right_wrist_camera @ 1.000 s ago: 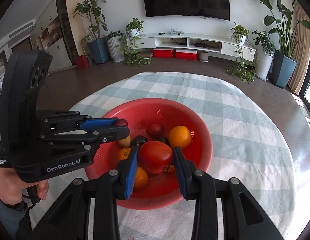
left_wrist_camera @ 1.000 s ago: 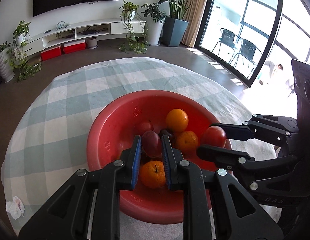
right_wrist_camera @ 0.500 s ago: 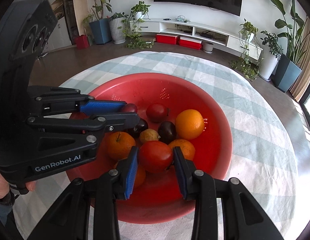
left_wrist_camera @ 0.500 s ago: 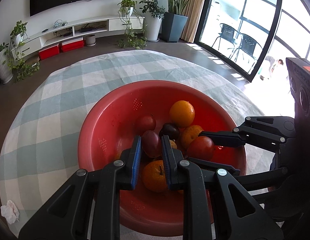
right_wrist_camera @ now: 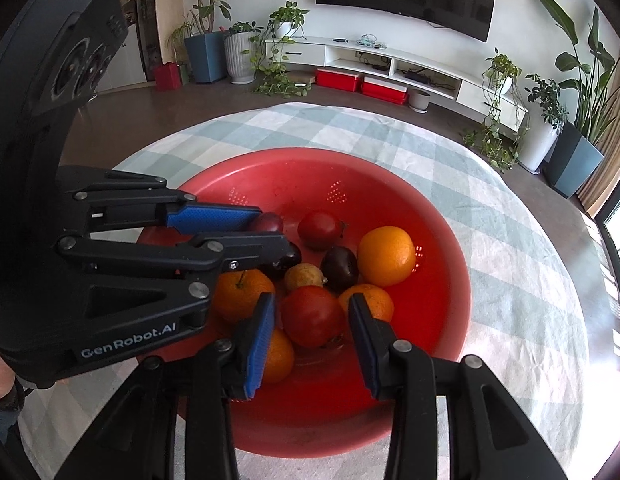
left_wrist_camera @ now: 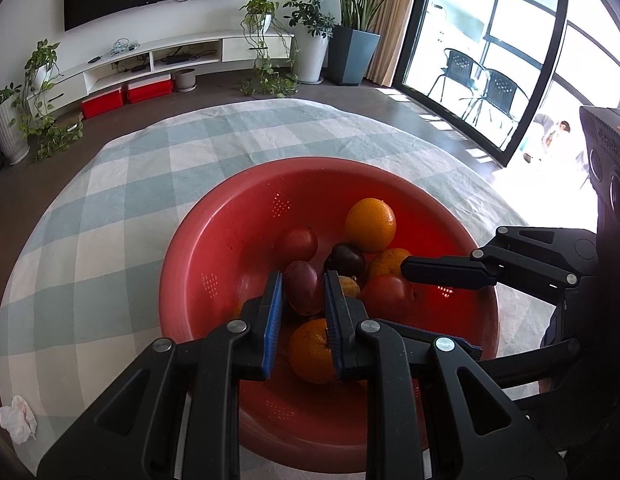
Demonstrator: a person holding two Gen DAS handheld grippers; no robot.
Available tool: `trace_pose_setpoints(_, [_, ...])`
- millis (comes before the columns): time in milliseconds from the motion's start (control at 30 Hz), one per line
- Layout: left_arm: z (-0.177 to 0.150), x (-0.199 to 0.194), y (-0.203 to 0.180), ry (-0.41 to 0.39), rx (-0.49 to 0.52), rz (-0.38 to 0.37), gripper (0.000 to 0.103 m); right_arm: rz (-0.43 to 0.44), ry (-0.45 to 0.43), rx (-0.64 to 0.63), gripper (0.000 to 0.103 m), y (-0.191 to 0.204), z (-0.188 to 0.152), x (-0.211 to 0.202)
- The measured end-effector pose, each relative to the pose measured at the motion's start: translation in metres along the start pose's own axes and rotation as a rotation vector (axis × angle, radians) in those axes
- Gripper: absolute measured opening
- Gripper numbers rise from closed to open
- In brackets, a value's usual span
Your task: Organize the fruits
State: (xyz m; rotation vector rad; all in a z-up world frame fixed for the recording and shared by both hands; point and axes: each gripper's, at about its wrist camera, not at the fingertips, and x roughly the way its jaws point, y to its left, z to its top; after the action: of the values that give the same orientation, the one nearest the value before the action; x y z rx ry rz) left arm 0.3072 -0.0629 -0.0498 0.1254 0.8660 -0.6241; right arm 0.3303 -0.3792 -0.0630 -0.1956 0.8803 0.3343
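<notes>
A red colander bowl (left_wrist_camera: 198, 280) (right_wrist_camera: 441, 304) on the checked tablecloth holds several oranges, red fruits and dark plums. My left gripper (left_wrist_camera: 304, 292) is shut on a dark red fruit (left_wrist_camera: 304, 286) just above the pile; it also shows in the right wrist view (right_wrist_camera: 270, 236). My right gripper (right_wrist_camera: 311, 320) has its jaws spread, with a gap on each side of a red tomato (right_wrist_camera: 311, 314) that rests among the fruit in the bowl. That tomato also shows in the left wrist view (left_wrist_camera: 387, 294).
A round table with a green-and-white checked cloth (left_wrist_camera: 110, 208) carries the bowl. A crumpled white tissue (left_wrist_camera: 18, 424) lies at the near left edge. The room behind has a TV shelf, potted plants and a glass door.
Both grippers came down closer into the bowl. My right gripper's jaws spread apart and the red tomato now lies in the bowl. My left gripper still holds the dark red fruit.
</notes>
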Motion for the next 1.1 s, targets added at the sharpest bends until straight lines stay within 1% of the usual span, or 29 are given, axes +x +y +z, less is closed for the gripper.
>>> trace_pose_setpoints(167, [-0.002,-0.001,0.001,0.003,-0.003,0.013,0.020,-0.008,-0.008,0.008,0.045,-0.002,-0.004,-0.005])
trace_pose_setpoints(233, [-0.002,-0.003,0.001,-0.002,-0.009,0.011,0.037,-0.011,-0.015,0.016,0.045,-0.003,-0.006,-0.009])
trace_pose_setpoints(267, [-0.002,-0.006,-0.001,-0.014,-0.002,0.013,0.056,-0.011,-0.019,0.019,0.046,-0.004,-0.007,-0.011])
trace_pose_setpoints(300, [-0.001,-0.009,-0.003,-0.026,0.001,0.020,0.072,-0.012,-0.023,0.021,0.049,-0.004,-0.009,-0.014])
trace_pose_setpoints(333, [-0.001,-0.012,-0.005,-0.033,0.005,0.024,0.075,-0.016,-0.027,0.021,0.049,-0.004,-0.010,-0.016])
trace_pose_setpoints(467, [-0.003,-0.020,-0.009,-0.044,-0.001,0.020,0.077,-0.024,-0.064,0.039,0.053,-0.005,-0.018,-0.032])
trace_pose_setpoints(533, [-0.003,-0.029,-0.012,-0.062,-0.004,0.023,0.082,-0.032,-0.093,0.055,0.056,-0.005,-0.023,-0.043])
trace_pose_setpoints(600, [-0.004,-0.041,-0.018,-0.091,0.006,0.048,0.093,-0.035,-0.127,0.076,0.063,-0.006,-0.029,-0.056])
trace_pose_setpoints(633, [-0.005,-0.048,-0.021,-0.108,0.011,0.058,0.096,-0.034,-0.144,0.087,0.066,-0.007,-0.032,-0.062])
trace_pose_setpoints(667, [-0.006,-0.054,-0.024,-0.129,0.014,0.067,0.103,-0.036,-0.163,0.099,0.071,-0.007,-0.036,-0.070])
trace_pose_setpoints(700, [-0.009,-0.062,-0.027,-0.153,0.015,0.077,0.103,-0.040,-0.183,0.109,0.076,-0.007,-0.040,-0.077])
trace_pose_setpoints(800, [-0.017,-0.080,-0.039,-0.195,0.018,0.125,0.103,-0.048,-0.234,0.128,0.083,-0.003,-0.055,-0.095])
trace_pose_setpoints(833, [-0.022,-0.087,-0.043,-0.210,0.022,0.130,0.103,-0.048,-0.249,0.135,0.084,-0.002,-0.060,-0.101])
trace_pose_setpoints(900, [-0.032,-0.103,-0.054,-0.237,0.022,0.151,0.103,-0.057,-0.286,0.153,0.090,0.000,-0.071,-0.114])
trace_pose_setpoints(933, [-0.039,-0.111,-0.058,-0.250,0.009,0.156,0.103,-0.066,-0.312,0.163,0.091,0.001,-0.075,-0.121])
trace_pose_setpoints(1000, [-0.056,-0.128,-0.067,-0.279,-0.037,0.148,0.103,-0.091,-0.358,0.181,0.099,0.003,-0.086,-0.134])
trace_pose_setpoints(1033, [-0.066,-0.135,-0.073,-0.284,-0.055,0.169,0.103,-0.104,-0.391,0.195,0.100,0.004,-0.092,-0.141])
trace_pose_setpoints(1067, [-0.076,-0.142,-0.080,-0.290,-0.067,0.206,0.103,-0.114,-0.425,0.212,0.103,0.005,-0.098,-0.149])
trace_pose_setpoints(1100, [-0.086,-0.148,-0.086,-0.297,-0.081,0.254,0.103,-0.118,-0.451,0.225,0.103,0.005,-0.103,-0.156])
